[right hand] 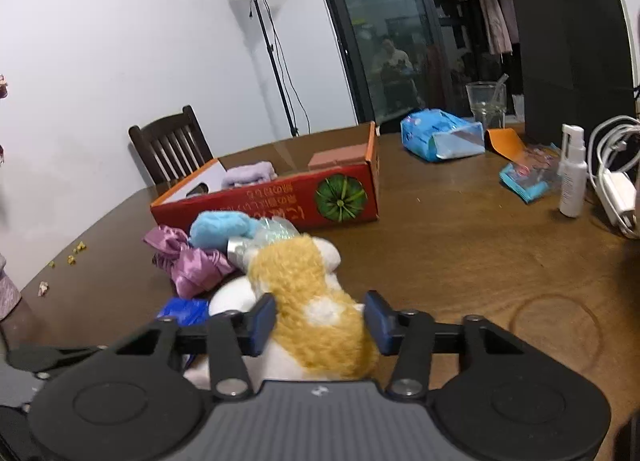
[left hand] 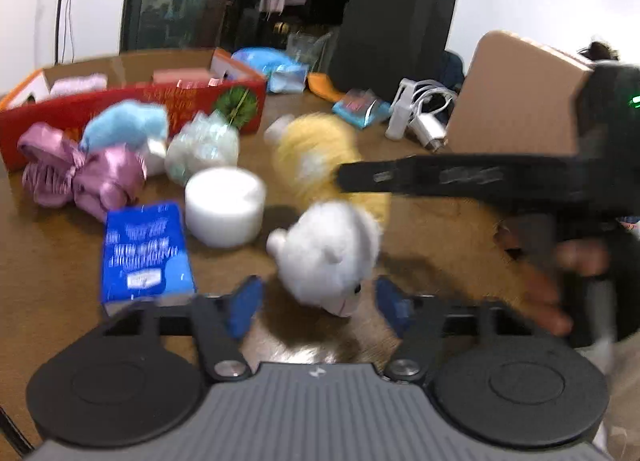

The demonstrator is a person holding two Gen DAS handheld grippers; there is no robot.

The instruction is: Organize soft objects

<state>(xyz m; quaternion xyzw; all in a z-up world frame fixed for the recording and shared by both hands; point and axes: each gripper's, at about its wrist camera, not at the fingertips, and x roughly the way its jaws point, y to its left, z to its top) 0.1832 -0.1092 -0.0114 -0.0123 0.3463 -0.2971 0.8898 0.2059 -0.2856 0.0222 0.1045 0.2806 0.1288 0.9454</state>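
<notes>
**Sorting barely begun: most soft things lie loose on the table**

Nearest, the plush toy [right hand: 316, 301] (yellow body, white head) is found between the blue pads of the right gripper [right hand: 320, 321], which are pressed against its fur on both sides; it is judged to be gripped but not yet lifted. In the left wrist view its white head [left hand: 328, 253] is seen just ahead of the left gripper [left hand: 316, 305], whose fingers are spread with nothing between them.

Just beyond, a blue tissue pack [left hand: 146, 249] and a white round tub [left hand: 226, 205] are set beside the toy. Behind these a pink satin bundle [left hand: 80, 177], a light blue plush [left hand: 128, 127] and a crinkled clear bag [left hand: 202, 147] are heaped against the red box [right hand: 304, 197].

Inside the box only a lilac folded cloth [right hand: 248, 175] and a brick-coloured block [right hand: 338, 159] are seen, so little is judged as put away and the heap is left to do.

Farther off, a blue wipes packet [right hand: 440, 137], a spray bottle [right hand: 572, 173] and white charger cables [right hand: 616, 185] are scattered. The heap before the box front is judged to be in the way of a low approach (a path over the wall is likelier).
</notes>
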